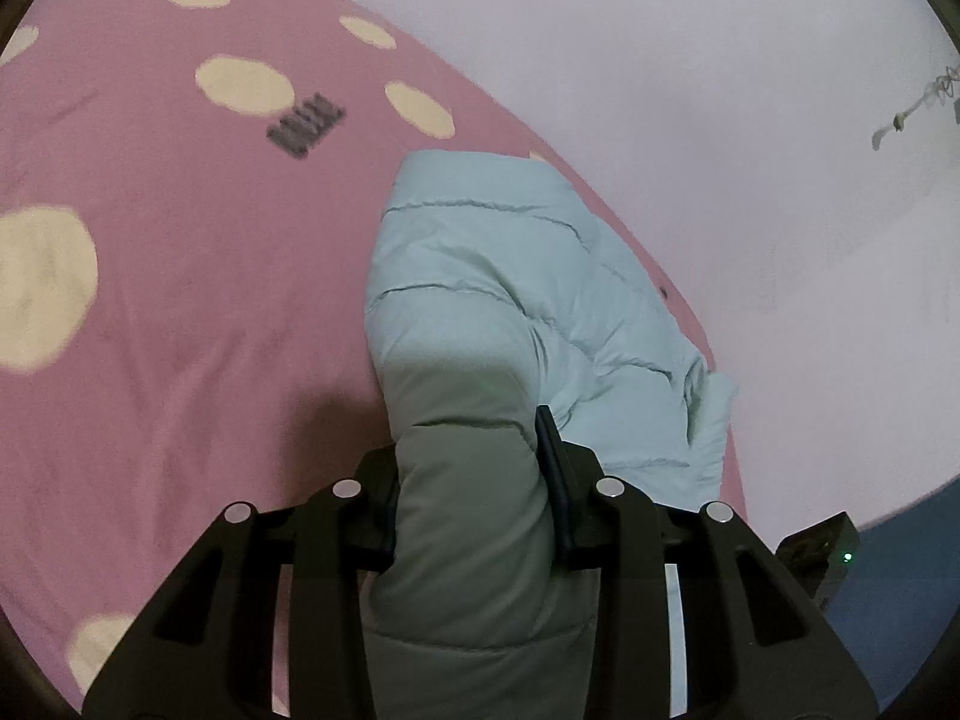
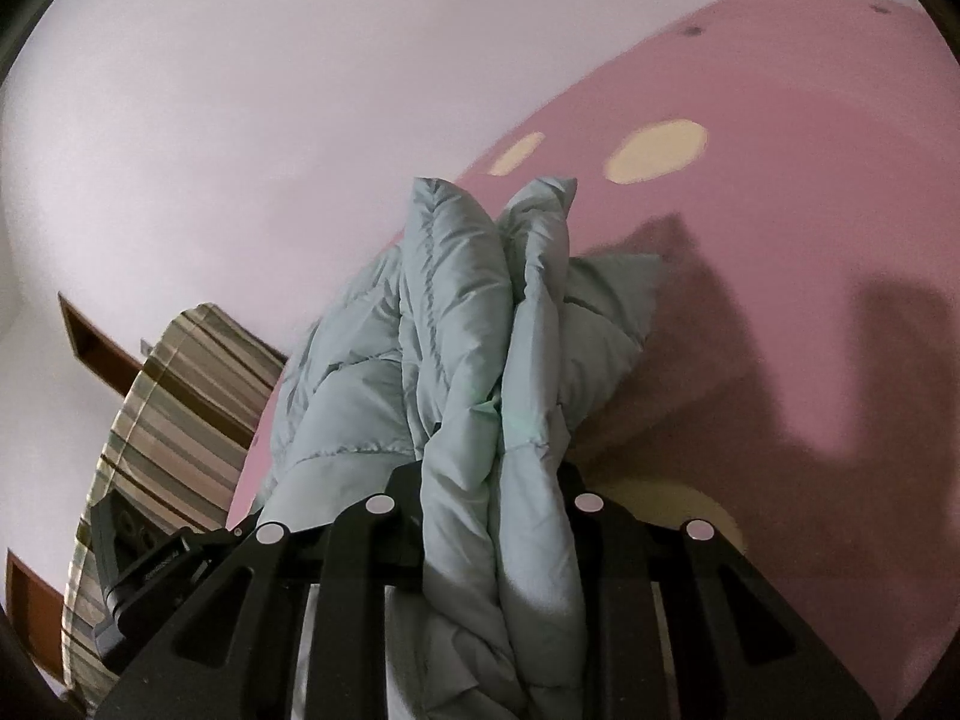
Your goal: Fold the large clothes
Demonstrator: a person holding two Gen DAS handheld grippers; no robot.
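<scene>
A pale blue-green quilted puffer jacket lies partly on a pink bed sheet with cream dots. In the left wrist view my left gripper is shut on a thick padded fold of the jacket, which bulges between the black fingers and drapes away toward the wall. In the right wrist view my right gripper is shut on a bunched, multi-layered edge of the jacket, held up off the sheet. The rest of the garment hangs down to the left.
A pale wall runs along the bed's far side. A striped cushion with a black device on it sits left of the bed, by brown wooden trim. A dark box with a green light stands low at the right.
</scene>
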